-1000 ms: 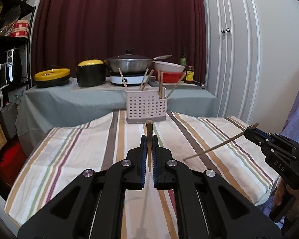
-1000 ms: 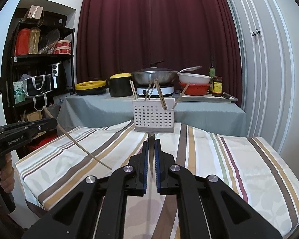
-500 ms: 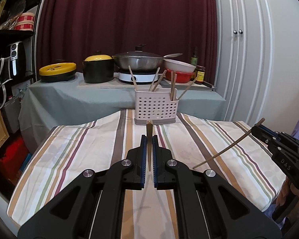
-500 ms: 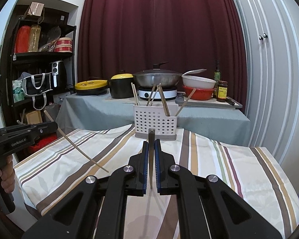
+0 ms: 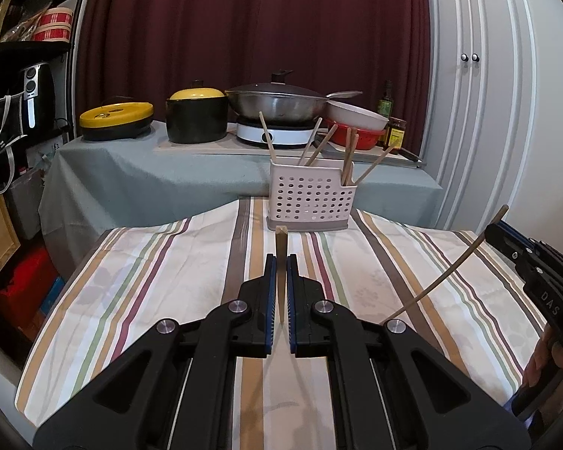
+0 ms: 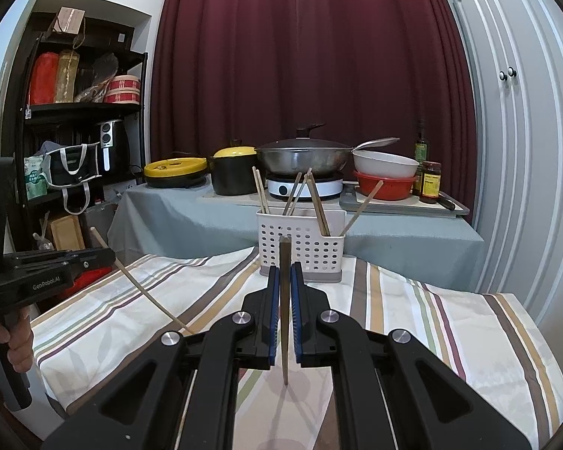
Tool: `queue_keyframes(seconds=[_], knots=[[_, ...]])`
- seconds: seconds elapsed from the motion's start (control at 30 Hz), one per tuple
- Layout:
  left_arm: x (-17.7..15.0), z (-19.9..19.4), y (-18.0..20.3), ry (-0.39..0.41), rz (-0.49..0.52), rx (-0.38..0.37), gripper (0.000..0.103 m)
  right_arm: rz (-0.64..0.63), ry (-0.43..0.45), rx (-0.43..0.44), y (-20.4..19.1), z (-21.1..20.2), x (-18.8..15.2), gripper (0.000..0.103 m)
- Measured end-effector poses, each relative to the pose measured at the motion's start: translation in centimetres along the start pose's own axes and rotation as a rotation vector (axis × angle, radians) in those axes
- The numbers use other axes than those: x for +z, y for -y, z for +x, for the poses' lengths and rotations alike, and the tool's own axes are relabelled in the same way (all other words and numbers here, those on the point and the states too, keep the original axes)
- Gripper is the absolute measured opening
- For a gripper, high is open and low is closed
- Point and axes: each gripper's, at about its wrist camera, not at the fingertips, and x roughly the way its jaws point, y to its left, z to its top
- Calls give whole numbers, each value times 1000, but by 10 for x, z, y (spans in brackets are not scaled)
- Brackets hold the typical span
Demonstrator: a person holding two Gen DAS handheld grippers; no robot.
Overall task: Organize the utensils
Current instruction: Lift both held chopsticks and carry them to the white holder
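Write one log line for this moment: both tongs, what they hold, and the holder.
left tongs: shut on chopstick | right tongs: shut on chopstick | utensil holder: on striped tablecloth, chopsticks inside

Soft even indoor light, sharp focus, strong fisheye bending at edges.

Both wrist views low over striped table (image 5: 176, 270), facing utensil holder (image 5: 311, 197); shared: holder, rear counter (image 6: 191, 210).

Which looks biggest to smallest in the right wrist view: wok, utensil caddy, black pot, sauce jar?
1. Wok
2. Utensil caddy, though it sits nearer the camera, so its true rank is unsure
3. Black pot
4. Sauce jar
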Motion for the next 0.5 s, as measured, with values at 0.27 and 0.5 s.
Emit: queue_keyframes(seconds=[0.27,0.5], knots=[[24,8,-4,29,7,-19,6,15,30,-4,12,14,19,7],[72,30,-14,60,-3,-64,6,10,109,-7,31,42,61,7]])
